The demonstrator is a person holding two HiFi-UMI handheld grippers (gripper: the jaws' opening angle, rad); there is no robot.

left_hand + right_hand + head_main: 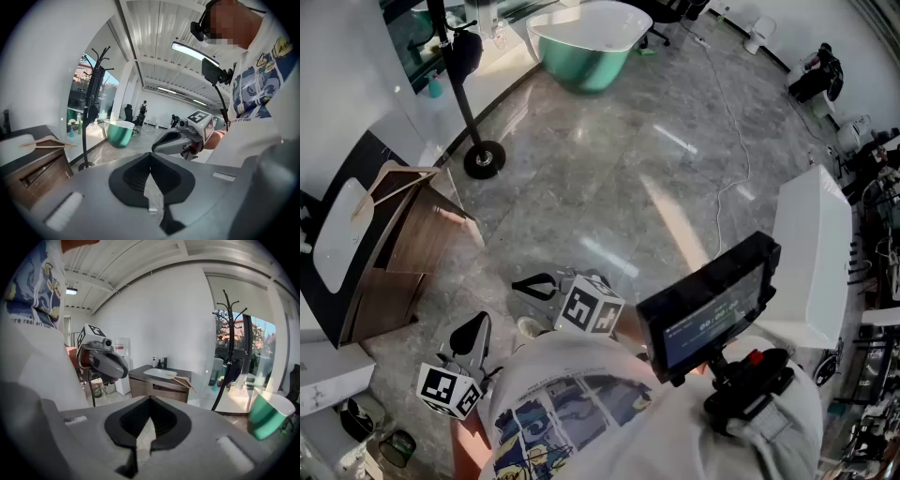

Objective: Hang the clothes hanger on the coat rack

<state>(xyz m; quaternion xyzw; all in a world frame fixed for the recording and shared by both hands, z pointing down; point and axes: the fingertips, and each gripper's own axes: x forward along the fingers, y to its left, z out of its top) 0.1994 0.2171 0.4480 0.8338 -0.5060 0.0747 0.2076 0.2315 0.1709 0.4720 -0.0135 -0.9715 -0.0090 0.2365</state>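
A wooden clothes hanger (392, 181) lies on top of a brown cabinet (417, 258) at the left; it also shows as the hanger (44, 142) in the left gripper view and the hanger (181, 379) in the right gripper view. The black coat rack (467, 112) stands on a round base beyond the cabinet, and its hooks (99, 58) are bare. My left gripper (472, 330) and right gripper (523, 285) are held low near my body, well short of the hanger. Both are shut with nothing between their jaws.
A green tub (586, 42) stands at the far side of the grey stone floor. A thin cable (733, 141) runs across the floor at the right. White equipment (811, 253) and a small monitor (712, 305) are at my right. A white sink (160, 373) is set into the cabinet top.
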